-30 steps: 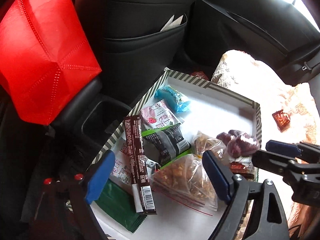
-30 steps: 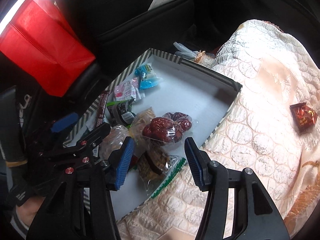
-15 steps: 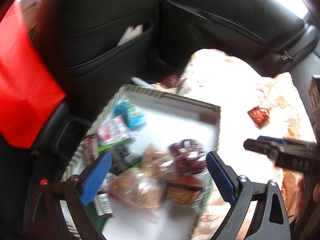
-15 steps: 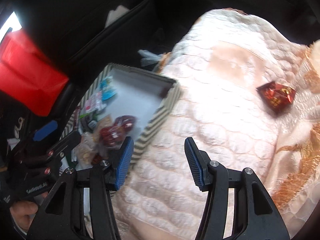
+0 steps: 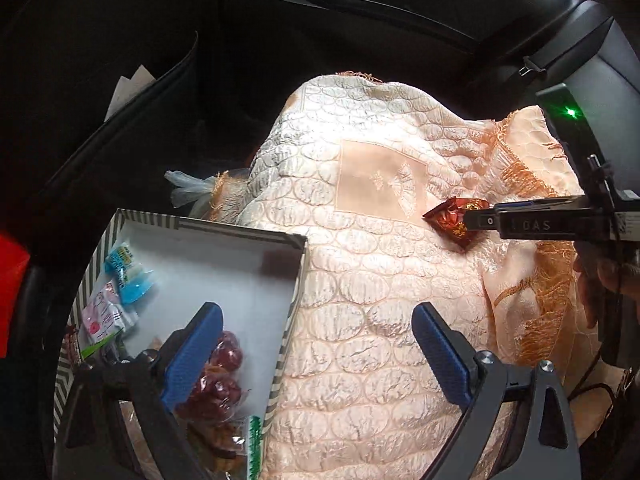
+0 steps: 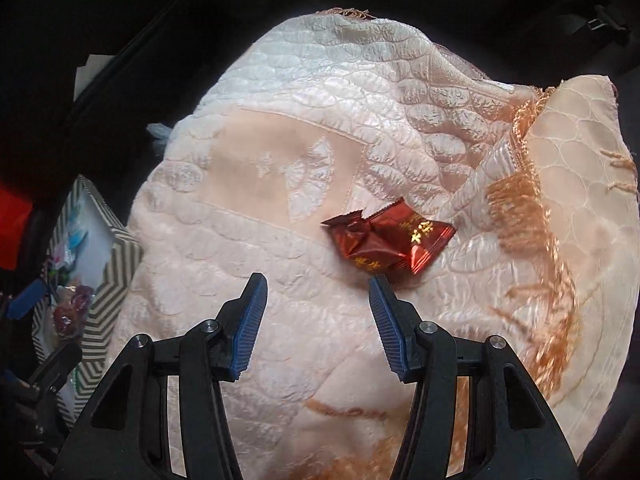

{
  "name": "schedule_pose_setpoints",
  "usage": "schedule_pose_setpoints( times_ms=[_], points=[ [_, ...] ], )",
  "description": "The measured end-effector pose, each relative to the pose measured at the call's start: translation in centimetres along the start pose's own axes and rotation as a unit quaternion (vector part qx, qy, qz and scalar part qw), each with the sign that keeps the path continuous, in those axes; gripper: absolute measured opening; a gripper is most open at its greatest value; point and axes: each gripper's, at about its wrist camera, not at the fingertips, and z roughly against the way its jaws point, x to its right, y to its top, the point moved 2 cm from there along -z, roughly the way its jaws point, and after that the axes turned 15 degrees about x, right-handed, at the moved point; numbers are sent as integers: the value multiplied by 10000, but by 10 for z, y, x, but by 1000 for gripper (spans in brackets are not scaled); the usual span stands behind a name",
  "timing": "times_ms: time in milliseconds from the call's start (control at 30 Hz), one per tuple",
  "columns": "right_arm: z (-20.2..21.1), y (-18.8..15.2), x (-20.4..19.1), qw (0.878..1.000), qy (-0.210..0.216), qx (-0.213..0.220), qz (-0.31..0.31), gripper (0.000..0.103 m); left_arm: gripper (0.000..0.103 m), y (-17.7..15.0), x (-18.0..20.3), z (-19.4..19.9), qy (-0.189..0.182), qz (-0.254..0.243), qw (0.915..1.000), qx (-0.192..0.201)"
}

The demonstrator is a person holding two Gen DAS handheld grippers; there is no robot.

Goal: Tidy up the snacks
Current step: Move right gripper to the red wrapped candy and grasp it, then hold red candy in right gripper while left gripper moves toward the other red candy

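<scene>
A small dark red snack packet with gold print (image 6: 390, 240) lies on the cream quilted seat cover (image 6: 280, 184); it also shows in the left wrist view (image 5: 452, 220). My right gripper (image 6: 318, 292) is open and empty, its fingertips just short of the packet, the right one almost touching it. It reaches in from the right in the left wrist view (image 5: 480, 222). My left gripper (image 5: 316, 320) is open and empty, over the right wall of the striped box (image 5: 292, 304). The box holds bagged red dates (image 5: 220, 384), a blue packet (image 5: 128, 272) and a pink packet (image 5: 106, 312).
The box sits at the left edge of the seat, with a red bag (image 5: 10, 292) beyond it. A dark seat back with a pocket holding papers (image 5: 130, 88) stands ahead. A car door (image 5: 400, 20) is at the far side. A clear plastic bag (image 5: 188, 190) sticks out beside the cover.
Both grippers have swung right, away from the box and over the seat cover. My right gripper has closed in on the red packet, which was far off before.
</scene>
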Motion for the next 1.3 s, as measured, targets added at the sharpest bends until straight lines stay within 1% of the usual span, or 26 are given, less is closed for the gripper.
schedule_pose_setpoints(
  times_ms=[100, 233, 433, 533, 567, 600, 633, 667, 733, 800, 833, 967, 1033, 1100, 1167, 1233, 1300],
  points=[
    [-21, 5, 2, 9988, -59, -246, 412, 53, 97, -1, 5, -11, -38, -19, 9999, -107],
    [-49, 10, 1, 9933, -223, -536, 998, 53, 97, -3, 6, -25, -3, -51, 9997, -243],
    [-81, 7, -3, 9866, -154, -940, 1326, 53, 97, -3, 3, -43, 54, 26, 9993, -382],
    [-89, 5, -7, 9852, -146, -978, 1403, 53, 97, -2, 7, -50, 59, -10, 9990, -435],
    [-93, 6, -6, 9848, -217, -985, 1412, 46, 97, -1, 9, -51, 57, -26, 9990, -445],
    [-95, 7, -5, 9842, -343, -986, 1430, 35, 97, -1, 11, -52, 46, -34, 9990, -451],
    [-94, 8, -2, 9857, -361, -954, 1342, 34, 97, 1, 13, -53, 31, -37, 9990, -455],
    [-90, 10, 0, 9884, -284, -892, 1197, 33, 97, 2, 15, -55, 15, -49, 9990, -453],
    [-74, 18, 9, 9943, -90, -637, 847, 30, 97, 7, 22, -61, -17, -88, 9990, -444],
    [-50, 26, 22, 9982, -19, -320, 499, 30, 97, 12, 32, -68, -107, -39, 9989, -463],
    [-40, 31, 29, 9993, 14, -169, 330, 30, 101, 15, 37, -74, -74, -7, 9987, -498],
    [3, 41, 62, 9981, -16, 484, -382, 30, 103, 28, 49, -93, 289, 223, 9980, -511],
    [17, 43, 74, 9949, -11, 733, -689, 30, 103, 35, 52, -96, 307, 362, 9978, -460],
    [22, 40, 81, 9921, 87, 835, -934, 30, 103, 39, 55, -93, 267, 400, 9980, -407],
    [22, 39, 87, 9896, 182, 879, -1121, 30, 103, 41, 60, -87, 544, 52, 9982, -226],
    [18, 39, 85, 9880, 281, 841, -1265, 30, 103, 42, 57, -84, 844, -208, 9962, -78],
    [17, 34, 86, 9867, 282, 845, -1363, 30, 103, 41, 49, -84, 1058, -300, 9939, 49]
  ],
)
